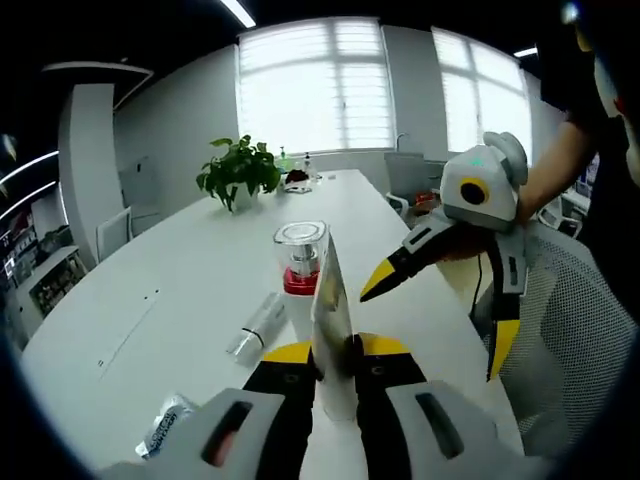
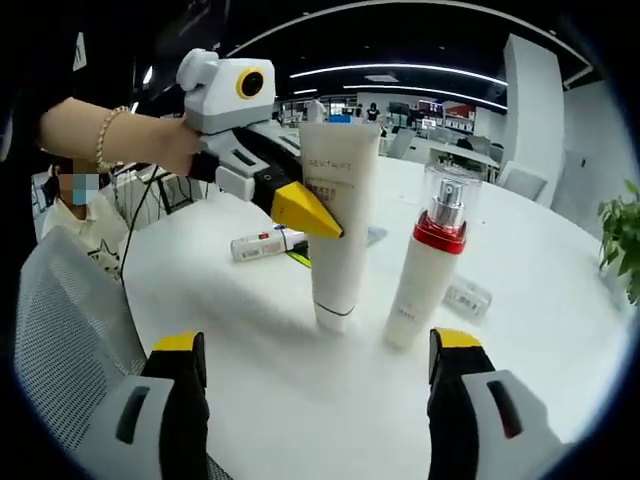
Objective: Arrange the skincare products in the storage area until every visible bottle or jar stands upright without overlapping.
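We pinch the tube (image 2: 340, 215) upright with the left gripper (image 1: 335, 365) beside the bottle (image 2: 425, 265), steadying it; right gripper (image 2: 315, 350) spread wide, waiting

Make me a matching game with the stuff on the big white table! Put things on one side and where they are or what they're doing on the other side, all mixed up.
Things:
1. white tube
2. red-collared pump bottle
3. small tube
4. potted plant

States:
A. lying flat on the table
B. far end of the table, near the window
C. standing, squeezed by the left gripper
D. standing free, clear cap on top

Pairs: 1-C, 2-D, 3-A, 4-B
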A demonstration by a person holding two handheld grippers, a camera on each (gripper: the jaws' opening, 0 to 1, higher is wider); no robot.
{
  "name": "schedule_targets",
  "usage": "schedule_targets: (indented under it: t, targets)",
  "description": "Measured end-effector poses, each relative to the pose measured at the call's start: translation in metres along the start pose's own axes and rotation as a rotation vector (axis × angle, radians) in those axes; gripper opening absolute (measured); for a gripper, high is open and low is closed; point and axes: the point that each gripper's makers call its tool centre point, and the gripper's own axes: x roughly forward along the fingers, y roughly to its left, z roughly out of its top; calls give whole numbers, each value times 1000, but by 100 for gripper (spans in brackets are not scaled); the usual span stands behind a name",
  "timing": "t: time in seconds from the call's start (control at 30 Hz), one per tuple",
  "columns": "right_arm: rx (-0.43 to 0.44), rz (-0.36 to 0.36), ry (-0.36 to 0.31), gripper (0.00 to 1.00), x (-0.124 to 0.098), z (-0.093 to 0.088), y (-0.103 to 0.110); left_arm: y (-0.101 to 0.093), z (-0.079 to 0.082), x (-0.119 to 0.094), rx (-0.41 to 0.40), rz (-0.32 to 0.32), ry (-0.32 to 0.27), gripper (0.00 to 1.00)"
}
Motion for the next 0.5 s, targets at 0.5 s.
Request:
schedule_targets:
  t: [0.5]
  targets:
    - [64, -33, 15, 99, -2, -7, -5, 21, 4, 16, -2, -4, -8, 17]
